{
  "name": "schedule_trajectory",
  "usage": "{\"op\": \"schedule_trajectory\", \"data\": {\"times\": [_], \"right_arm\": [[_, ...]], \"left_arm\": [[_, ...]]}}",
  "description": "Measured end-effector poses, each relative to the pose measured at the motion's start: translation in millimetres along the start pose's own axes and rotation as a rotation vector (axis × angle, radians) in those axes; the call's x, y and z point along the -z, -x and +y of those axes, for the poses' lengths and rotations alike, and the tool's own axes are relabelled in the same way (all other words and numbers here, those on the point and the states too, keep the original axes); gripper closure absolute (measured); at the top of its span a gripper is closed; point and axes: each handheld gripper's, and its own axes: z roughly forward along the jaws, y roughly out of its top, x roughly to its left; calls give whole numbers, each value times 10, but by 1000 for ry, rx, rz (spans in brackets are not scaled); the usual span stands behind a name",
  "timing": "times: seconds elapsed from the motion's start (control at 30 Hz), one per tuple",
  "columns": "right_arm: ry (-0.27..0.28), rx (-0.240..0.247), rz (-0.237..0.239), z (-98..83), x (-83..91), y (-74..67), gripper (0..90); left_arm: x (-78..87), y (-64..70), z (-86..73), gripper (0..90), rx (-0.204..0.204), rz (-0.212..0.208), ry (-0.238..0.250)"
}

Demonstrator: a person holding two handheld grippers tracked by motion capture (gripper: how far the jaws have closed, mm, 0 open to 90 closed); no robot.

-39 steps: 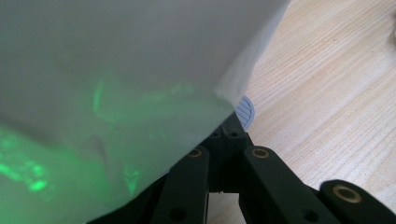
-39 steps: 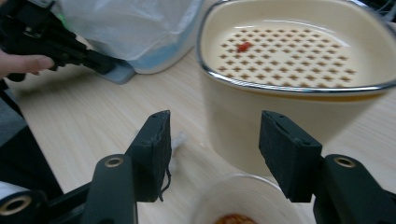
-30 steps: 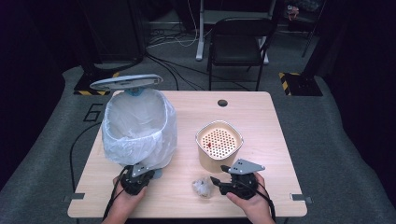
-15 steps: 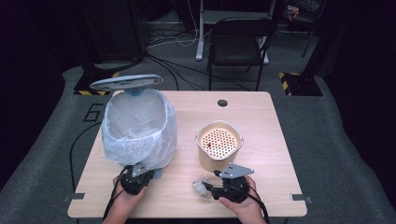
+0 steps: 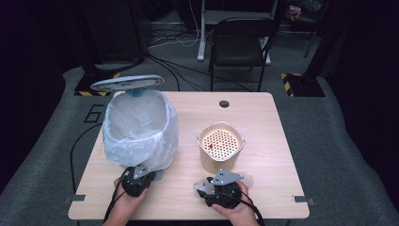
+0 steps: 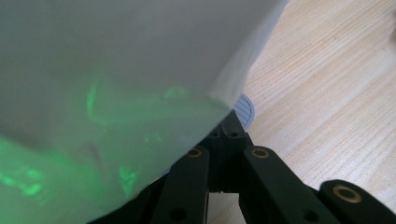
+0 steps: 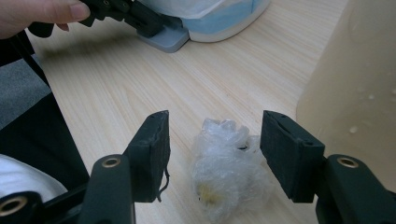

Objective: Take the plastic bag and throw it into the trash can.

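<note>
1. At the near edge of the wooden bench (image 5: 263, 117), the right gripper (image 7: 212, 154) sits low with its jaws spread either side of a crumpled wad of clear plastic wrap (image 7: 224, 168); the pads are not pressing it, and the jaws have just been closing a little.
2. The wad lies on the bench just beside the beige strainer pot (image 5: 220, 146) (a red speck shows inside it).
3. The left gripper (image 5: 136, 181), jaws pressed together, clamps the grey pedal (image 7: 166, 37) at the foot of the bag-lined pedal bin (image 5: 139, 129), whose lid (image 5: 127, 83) stands raised.
</note>
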Motion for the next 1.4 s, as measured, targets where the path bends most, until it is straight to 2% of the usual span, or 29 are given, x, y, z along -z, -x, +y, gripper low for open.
{"op": "schedule_trajectory", "data": {"times": [0.17, 0.23, 0.3, 0.4, 0.47, 0.6, 0.93, 1.0, 1.03, 1.2, 1.27, 1.4], "right_arm": [[-29, 14, 3, -27, -65, -14, 437], [-44, 28, -12, -40, -90, -26, 437], [-51, 29, -16, -48, -107, -30, 444], [-66, 28, -16, -74, -139, -25, 452], [-72, 33, -15, -85, -156, -23, 460], [-85, 33, -20, -101, -185, -24, 473], [-163, 41, -19, -159, -288, -50, 485], [-173, 47, -23, -163, -297, -55, 505], [-172, 47, -28, -165, -302, -57, 522], [-170, 47, -29, -165, -298, -54, 627], [-172, 48, -21, -159, -294, -43, 661], [-169, 48, -1, -137, -269, -35, 734]], "left_arm": [[1, -1, -1, 900, 3, -1, 0], [-1, -1, -2, 900, 5, 1, 3], [-9, 10, -3, 900, 23, 1, 14], [-1, 0, -1, 900, 7, 2, 2], [-8, 9, -2, 900, 21, 2, 12], [-9, 6, -3, 900, 24, 1, 12], [-8, 7, -3, 900, 22, 1, 12], [-2, -1, -1, 900, 6, 1, 3], [-10, 9, -3, 900, 22, -1, 15], [-8, 5, -3, 900, 20, 0, 12], [0, -6, -2, 900, 4, 0, 2], [0, -5, -3, 900, 3, 0, 3]]}}
